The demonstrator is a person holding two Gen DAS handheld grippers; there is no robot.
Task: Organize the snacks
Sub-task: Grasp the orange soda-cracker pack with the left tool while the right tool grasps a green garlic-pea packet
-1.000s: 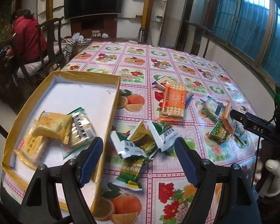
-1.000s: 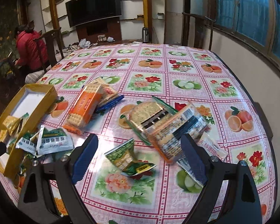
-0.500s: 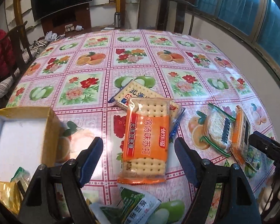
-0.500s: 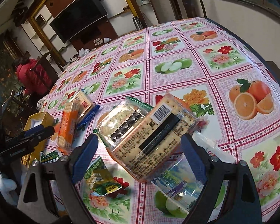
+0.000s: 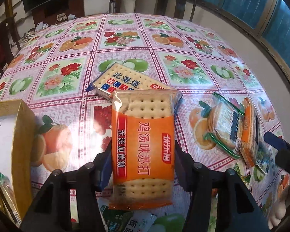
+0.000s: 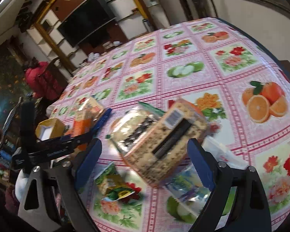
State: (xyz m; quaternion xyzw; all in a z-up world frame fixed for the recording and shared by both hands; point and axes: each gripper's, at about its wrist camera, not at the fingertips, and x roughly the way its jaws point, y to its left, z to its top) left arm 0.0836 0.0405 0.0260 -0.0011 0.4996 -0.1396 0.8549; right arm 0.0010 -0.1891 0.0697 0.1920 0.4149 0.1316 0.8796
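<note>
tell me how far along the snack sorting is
Early on. A few small packets already lie in the gold box. In hand: the left gripper has its jaws against both sides of the orange cracker pack; the right gripper is open around the barcode pack, not gripping. Left: the blue pack, the green-edged pack and loose sachets on the table.

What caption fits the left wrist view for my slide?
Left gripper closed on the orange cracker pack above the fruit-print tablecloth, gold box at left.
</note>
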